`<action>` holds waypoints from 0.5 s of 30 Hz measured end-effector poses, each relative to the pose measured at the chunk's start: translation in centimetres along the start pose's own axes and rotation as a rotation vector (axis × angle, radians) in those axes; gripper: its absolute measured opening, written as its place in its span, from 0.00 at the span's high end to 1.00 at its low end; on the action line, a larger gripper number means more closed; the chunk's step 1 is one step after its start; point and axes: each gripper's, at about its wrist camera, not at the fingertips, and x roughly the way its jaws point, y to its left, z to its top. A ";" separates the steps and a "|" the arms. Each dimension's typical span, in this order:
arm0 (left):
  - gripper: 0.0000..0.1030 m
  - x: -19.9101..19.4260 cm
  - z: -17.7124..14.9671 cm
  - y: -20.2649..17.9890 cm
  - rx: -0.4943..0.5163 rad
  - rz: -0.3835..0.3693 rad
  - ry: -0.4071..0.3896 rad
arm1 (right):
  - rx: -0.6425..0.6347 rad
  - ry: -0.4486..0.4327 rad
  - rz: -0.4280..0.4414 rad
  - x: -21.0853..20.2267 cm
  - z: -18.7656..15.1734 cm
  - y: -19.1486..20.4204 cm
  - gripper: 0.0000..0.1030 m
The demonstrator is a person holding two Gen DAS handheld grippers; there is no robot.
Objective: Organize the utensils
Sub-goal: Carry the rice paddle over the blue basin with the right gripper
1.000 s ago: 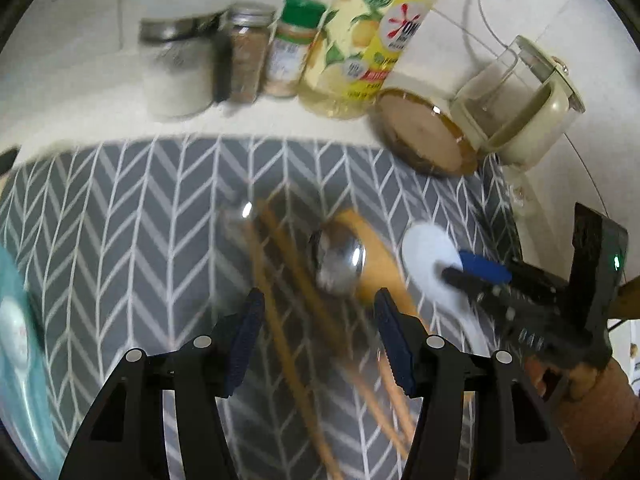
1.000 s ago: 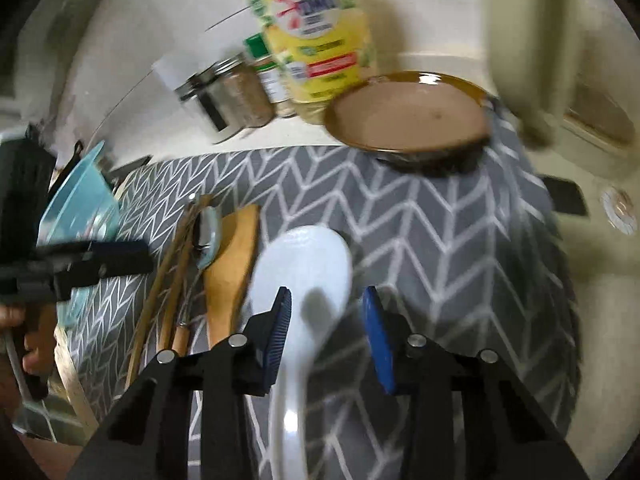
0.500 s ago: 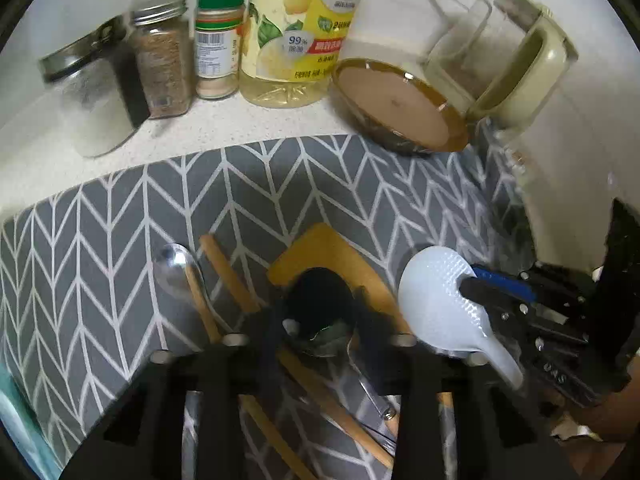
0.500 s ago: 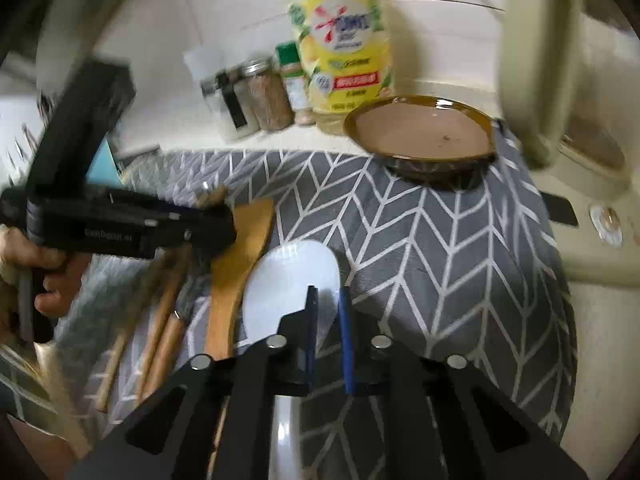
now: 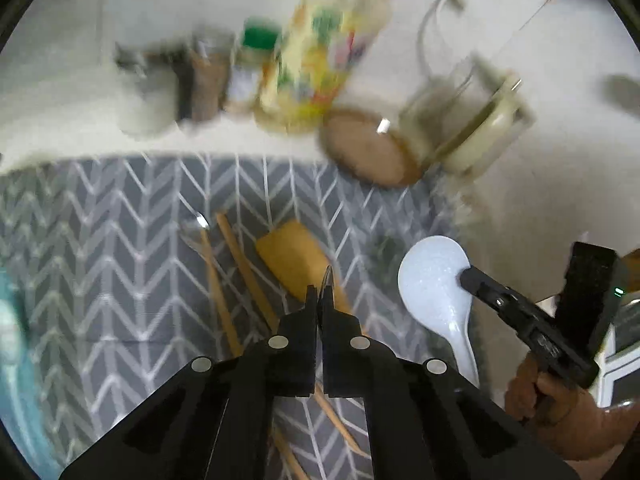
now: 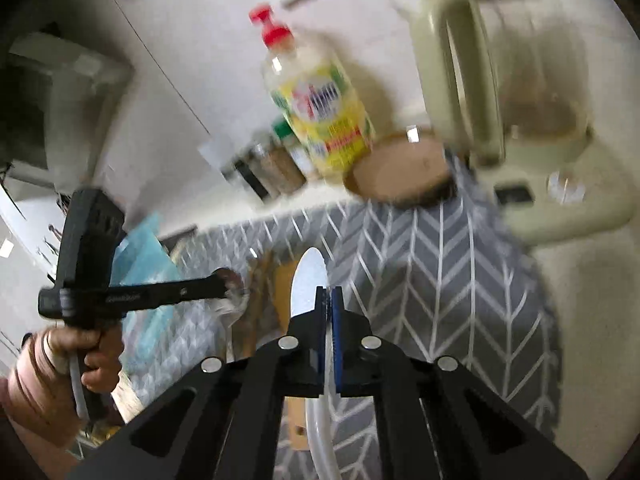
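Observation:
My left gripper (image 5: 320, 300) is shut on a metal spoon (image 5: 329, 276), whose thin edge sticks up between the fingertips. From the right wrist view that left gripper (image 6: 218, 285) holds the blurred spoon (image 6: 236, 300) above the mat. My right gripper (image 6: 329, 296) is shut on a white rice spoon (image 6: 308, 276), seen edge-on. In the left wrist view the white spoon (image 5: 432, 276) hangs at the right in the right gripper (image 5: 466, 276). A wooden spatula (image 5: 296, 264), wooden chopsticks (image 5: 240, 264) and a second metal spoon (image 5: 196, 232) lie on the grey herringbone mat (image 5: 120, 240).
Along the back stand spice jars (image 5: 200, 80), a yellow bottle (image 5: 320, 64), a brown dish (image 5: 368, 152) and a glass jug with a cream handle (image 5: 472, 120). A teal plate (image 5: 12, 360) sits at the mat's left edge. A person's hand (image 6: 60, 360) holds the left gripper.
Both grippers have gone from open to shut, the left on the metal spoon and the right on the white spoon. Both have since risen off the mat with their spoons.

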 end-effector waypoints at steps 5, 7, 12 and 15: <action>0.98 -10.8 0.7 1.2 0.011 0.000 -0.156 | -0.027 -0.088 0.064 -1.6 3.4 6.1 0.97; 0.98 -15.1 1.0 2.3 0.007 -0.003 -0.211 | -0.034 -0.103 0.114 -1.2 4.3 9.2 0.97; 0.98 -25.4 1.0 6.7 0.073 0.102 -0.284 | 0.008 -0.095 0.262 2.4 5.4 18.9 0.97; 0.98 -28.4 0.3 10.9 0.099 0.216 -0.243 | 0.038 -0.044 0.297 5.9 4.4 24.1 0.97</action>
